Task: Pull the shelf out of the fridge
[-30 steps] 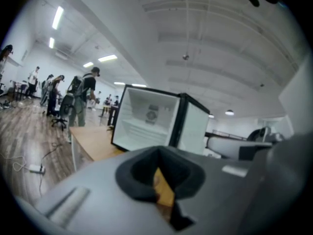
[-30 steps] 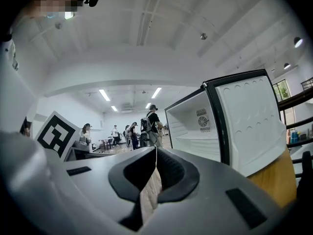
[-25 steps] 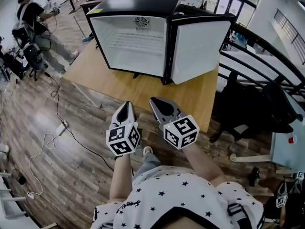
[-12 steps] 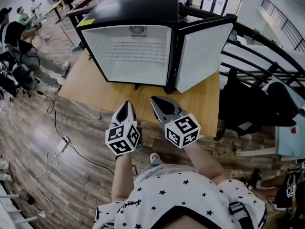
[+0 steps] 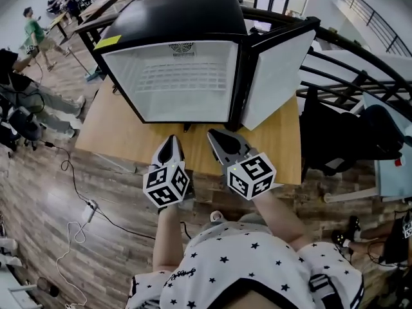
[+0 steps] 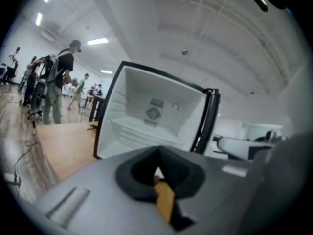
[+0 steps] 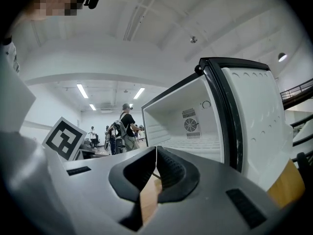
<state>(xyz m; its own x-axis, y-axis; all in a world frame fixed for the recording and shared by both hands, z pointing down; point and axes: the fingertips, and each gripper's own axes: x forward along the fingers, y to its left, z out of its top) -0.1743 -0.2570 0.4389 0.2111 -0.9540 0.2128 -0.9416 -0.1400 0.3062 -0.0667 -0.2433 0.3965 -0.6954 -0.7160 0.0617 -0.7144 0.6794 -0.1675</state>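
Nothing is pulled yet: I see the shelf (image 5: pixel 183 77) sitting inside the open fridge (image 5: pixel 180 18) on the counter (image 5: pixel 116 124), while my left tool (image 5: pixel 170 143) and right tool (image 5: pixel 219 139) hang clenched, empty, short of it.

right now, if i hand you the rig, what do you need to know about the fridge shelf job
Left tool: shut, empty, in front of the fridge.
Right tool: shut, empty, beside it.
Fridge stands on the table, its door swung open to the right.
The wire shelf sits fully inside, untouched.
Done: door is open.
Left: open a tool, reach in, grip the shelf's front edge, pull it out.
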